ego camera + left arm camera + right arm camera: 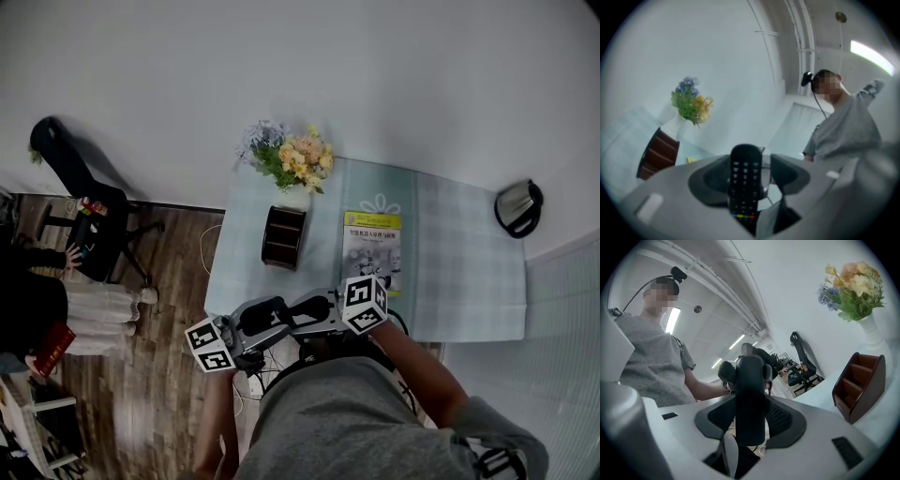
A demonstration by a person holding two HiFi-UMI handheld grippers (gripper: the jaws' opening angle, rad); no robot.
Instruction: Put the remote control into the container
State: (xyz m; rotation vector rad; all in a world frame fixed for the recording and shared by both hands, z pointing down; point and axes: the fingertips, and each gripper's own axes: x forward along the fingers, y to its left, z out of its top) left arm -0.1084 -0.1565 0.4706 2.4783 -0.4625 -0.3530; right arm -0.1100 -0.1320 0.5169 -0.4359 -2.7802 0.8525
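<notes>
Remote control (750, 376), held about level near the near edge of the table (459, 281), its plain back toward my right gripper's camera. My right gripper (751, 404) is clamped on it, a pad against each side. My left gripper (753, 163) faces it with jaws parted around the button side, a gap showing at one pad. Brown stepped container (283, 237) stands well apart on the table, just beside a vase of flowers (292, 173).

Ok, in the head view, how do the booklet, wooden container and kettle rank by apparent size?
1. booklet, clearly the largest.
2 and 3. wooden container and kettle look about alike, so I won't rank them.
</notes>
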